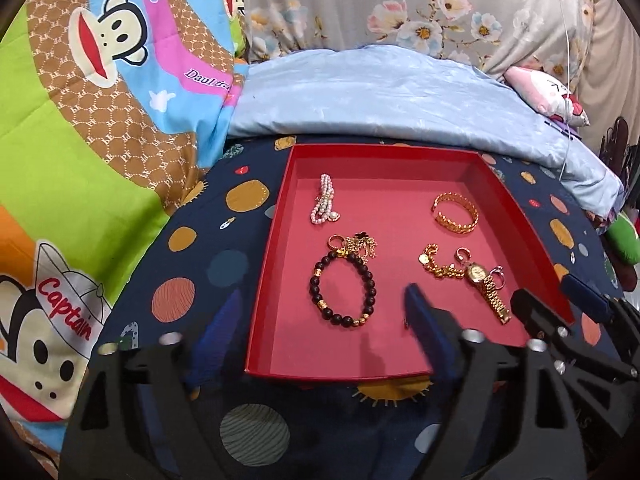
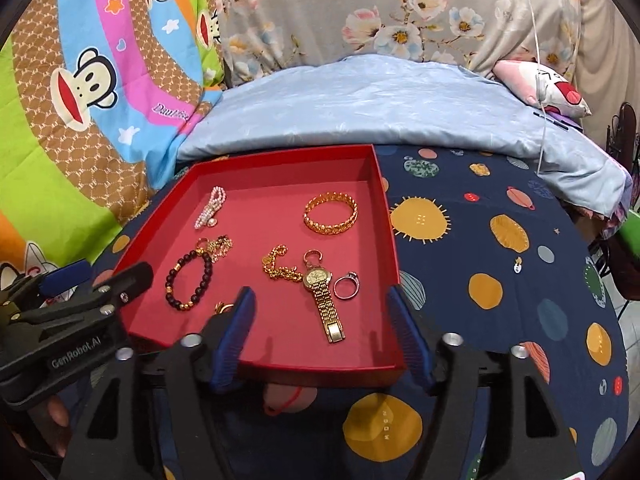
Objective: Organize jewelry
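Note:
A red tray (image 1: pixel 267 268) (image 2: pixel 385 208) lies on the dark planet-print cloth and holds the jewelry. In it are a pearl bracelet (image 1: pixel 324 204) (image 2: pixel 210 208), a gold bangle (image 1: pixel 456 216) (image 2: pixel 330 213), a black bead bracelet (image 1: pixel 315 280) (image 2: pixel 208 268), a gold chain (image 1: pixel 438 267) (image 2: pixel 280 269), a gold watch (image 1: pixel 486 288) (image 2: pixel 324 300) and a silver ring (image 2: pixel 352 277). My left gripper (image 1: pixel 320 320) (image 2: pixel 96 278) stands open over the tray's near left part, holding nothing. My right gripper (image 2: pixel 324 322) (image 1: pixel 560 300) is open above the tray's near right corner, just short of the watch, with no pad touching it.
A gold charm cluster (image 1: pixel 360 246) touches the bead bracelet's far side. A small gold piece (image 2: pixel 222 308) lies by my right gripper's left finger. A light blue blanket (image 1: pixel 380 96) rises behind the tray, a monkey-print quilt (image 1: pixel 100 120) at left. Bare cloth (image 2: pixel 500 280) spreads right of the tray.

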Action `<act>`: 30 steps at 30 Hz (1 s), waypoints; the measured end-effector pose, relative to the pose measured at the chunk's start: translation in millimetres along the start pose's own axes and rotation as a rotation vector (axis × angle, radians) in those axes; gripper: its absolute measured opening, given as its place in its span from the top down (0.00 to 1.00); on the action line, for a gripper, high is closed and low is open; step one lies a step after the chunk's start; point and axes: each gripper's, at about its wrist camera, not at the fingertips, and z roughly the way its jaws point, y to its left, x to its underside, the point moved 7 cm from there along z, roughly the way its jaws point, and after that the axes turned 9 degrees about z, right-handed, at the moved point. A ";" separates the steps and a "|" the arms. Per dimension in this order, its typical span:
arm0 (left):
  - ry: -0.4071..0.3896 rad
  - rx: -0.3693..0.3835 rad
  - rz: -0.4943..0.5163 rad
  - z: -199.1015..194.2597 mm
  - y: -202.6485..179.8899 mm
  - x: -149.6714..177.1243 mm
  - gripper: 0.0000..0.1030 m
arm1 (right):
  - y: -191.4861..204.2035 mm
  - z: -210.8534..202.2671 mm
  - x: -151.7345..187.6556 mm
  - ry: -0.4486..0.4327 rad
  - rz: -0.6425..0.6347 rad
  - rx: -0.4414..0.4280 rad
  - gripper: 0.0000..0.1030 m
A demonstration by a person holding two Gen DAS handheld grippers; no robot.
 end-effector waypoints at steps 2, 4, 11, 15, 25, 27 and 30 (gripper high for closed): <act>-0.010 -0.032 0.004 -2.6 -0.4 -0.3 0.12 | 0.4 -4.7 0.0 -0.022 -0.008 0.014 0.26; -0.011 -0.049 0.013 -3.3 -0.8 1.2 0.12 | 1.4 -7.3 1.2 -0.034 -0.024 0.028 0.25; -0.024 -0.081 0.012 -0.8 -1.0 9.8 0.12 | -0.1 -10.1 8.0 -0.060 -0.035 0.035 0.19; -0.047 -0.095 0.018 2.6 -2.8 12.4 0.12 | -2.2 -6.0 12.6 -0.071 -0.031 0.043 0.18; -0.058 -0.094 -0.021 8.6 -2.9 28.7 0.11 | -5.6 -3.4 20.2 -0.074 -0.023 0.057 0.17; -0.074 -0.101 -0.032 7.1 -1.7 30.9 0.11 | -5.1 -4.5 21.7 -0.075 -0.022 0.061 0.17; -0.077 -0.106 -0.030 6.5 -2.0 30.9 0.10 | -5.5 -6.2 22.1 -0.078 -0.015 0.060 0.17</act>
